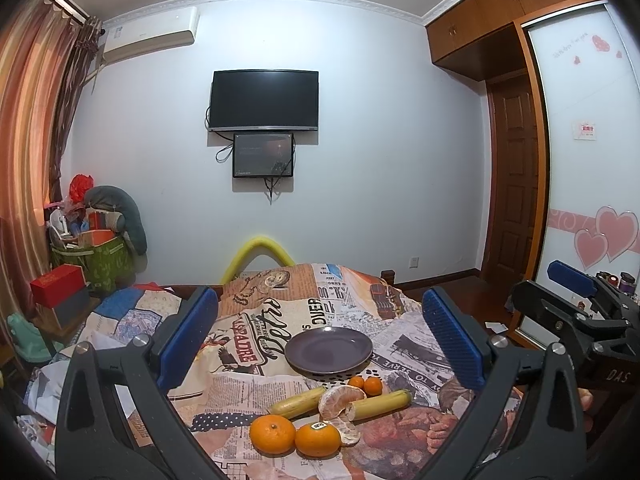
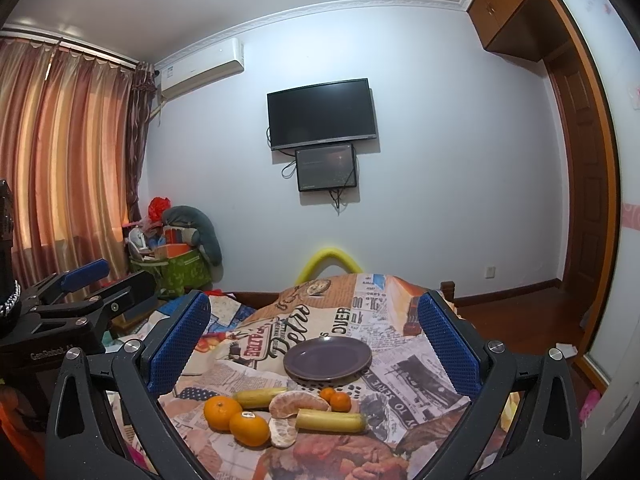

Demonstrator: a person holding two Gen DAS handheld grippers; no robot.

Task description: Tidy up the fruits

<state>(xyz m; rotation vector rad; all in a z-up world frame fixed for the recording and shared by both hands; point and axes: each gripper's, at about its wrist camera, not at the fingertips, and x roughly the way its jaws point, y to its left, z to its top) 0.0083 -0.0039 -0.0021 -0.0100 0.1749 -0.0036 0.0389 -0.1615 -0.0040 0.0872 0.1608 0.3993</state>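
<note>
Left wrist view: your left claw [image 1: 320, 332] gapes wide, empty; purple plate [image 1: 329, 350] sits between its fingers, fruit pile [image 1: 320, 416] nearer on the bed cover [image 1: 256, 320]. Right wrist view: your right claw [image 2: 316, 336] spread wide, empty; plate [image 2: 327, 359] ahead, fruit [image 2: 280, 412] just below.

The bedspread [image 1: 280, 320] reads "Detroit" and "TO SERVE YOU"; the right tongs [image 1: 576, 292] read "DAS".
</note>
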